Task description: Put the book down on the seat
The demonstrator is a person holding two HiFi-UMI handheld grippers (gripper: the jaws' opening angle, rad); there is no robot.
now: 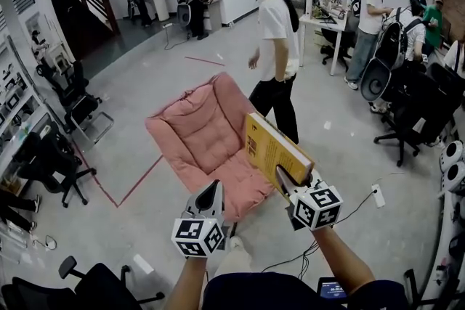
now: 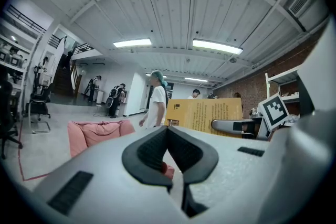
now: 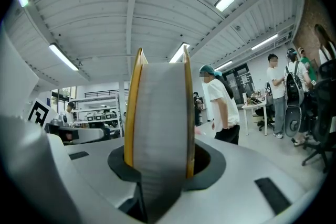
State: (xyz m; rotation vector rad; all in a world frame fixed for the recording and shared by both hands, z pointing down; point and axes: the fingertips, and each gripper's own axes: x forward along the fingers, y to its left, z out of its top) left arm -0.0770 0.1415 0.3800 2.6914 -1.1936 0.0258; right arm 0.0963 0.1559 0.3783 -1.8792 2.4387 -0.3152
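My right gripper (image 1: 283, 176) is shut on a thick yellow book (image 1: 270, 150), held upright and tilted over the right edge of the pink cushioned seat (image 1: 207, 134). In the right gripper view the book (image 3: 159, 118) stands edge-on between the jaws, its grey page block facing me. My left gripper (image 1: 212, 194) hovers over the seat's front edge, jaws shut with nothing in them. The left gripper view shows the book (image 2: 207, 114) to the right and the pink seat (image 2: 97, 132) to the left.
A person in a white shirt and green cap (image 1: 276, 40) walks just behind the seat. Black office chairs (image 1: 54, 163) stand at left and right (image 1: 414, 112). More people stand at a white desk (image 1: 327, 25) at back right. A power strip and cable (image 1: 376, 194) lie on the floor.
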